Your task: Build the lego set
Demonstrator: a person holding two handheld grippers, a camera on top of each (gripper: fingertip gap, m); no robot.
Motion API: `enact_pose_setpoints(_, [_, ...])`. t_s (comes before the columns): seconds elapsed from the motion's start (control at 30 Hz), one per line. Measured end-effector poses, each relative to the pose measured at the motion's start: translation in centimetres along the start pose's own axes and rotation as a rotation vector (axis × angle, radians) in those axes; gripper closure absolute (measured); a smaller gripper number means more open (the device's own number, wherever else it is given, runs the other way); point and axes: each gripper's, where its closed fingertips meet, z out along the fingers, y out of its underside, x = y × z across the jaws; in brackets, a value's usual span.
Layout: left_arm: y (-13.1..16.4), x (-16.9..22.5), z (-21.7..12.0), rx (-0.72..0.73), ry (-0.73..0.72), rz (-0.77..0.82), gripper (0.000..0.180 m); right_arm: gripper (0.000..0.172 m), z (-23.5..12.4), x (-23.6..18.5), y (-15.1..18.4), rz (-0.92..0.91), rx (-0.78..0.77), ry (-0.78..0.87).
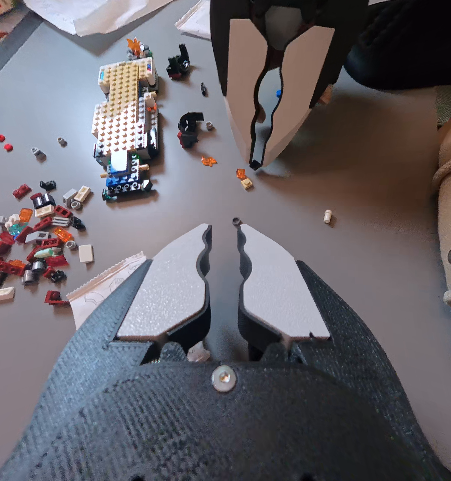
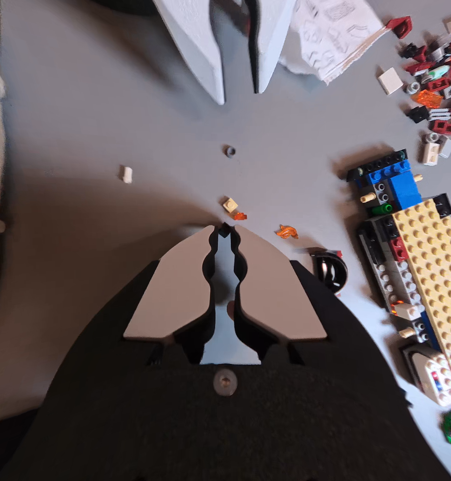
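Right claw (image 2: pixel 224 229) pinching black brick (image 2: pixel 224 232), no legible writing

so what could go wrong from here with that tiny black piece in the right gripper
1. The right gripper pinches the small black brick piece only at its very fingertips, so it could twist or pop out.
2. The loose transparent orange piece and tan square one-stud plate lie just ahead and could be knocked.
3. The open left gripper might nudge the small dark grey ring.

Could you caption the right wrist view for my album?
Right gripper pinching a small black brick above the grey table.
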Motion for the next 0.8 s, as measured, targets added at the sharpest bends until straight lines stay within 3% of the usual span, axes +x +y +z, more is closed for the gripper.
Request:
enact_pose_setpoints(0.23, [-5.7,1.6,-1.0,0.273,-0.046,0.11,0.156,0.163,-5.5,0.3,-7.2,0.482,0.668,-0.207])
enact_pose_setpoints(0.33, [-8.2,1.3,-1.7,0.378,-0.126,0.126,0.156,0.163,-7.0,0.5,-9.0,0.661,0.869,-0.362])
enact_pose_setpoints(0.43, [-9.3,0.8,-2.4,0.431,-0.197,0.136,0.157,0.163,-7.2,0.0,-9.8,0.731,0.928,-0.472])
enact_pose_setpoints(0.6, [-9.5,1.1,-3.1,0.45,-0.206,0.155,0.173,0.166,-7.1,-0.1,-10.1,0.766,0.952,-0.509])
enact_pose_setpoints(0.8, [-8.6,1.4,-2.3,0.387,-0.162,0.175,0.175,0.162,-6.2,-0.1,-8.3,0.723,0.837,-0.419])
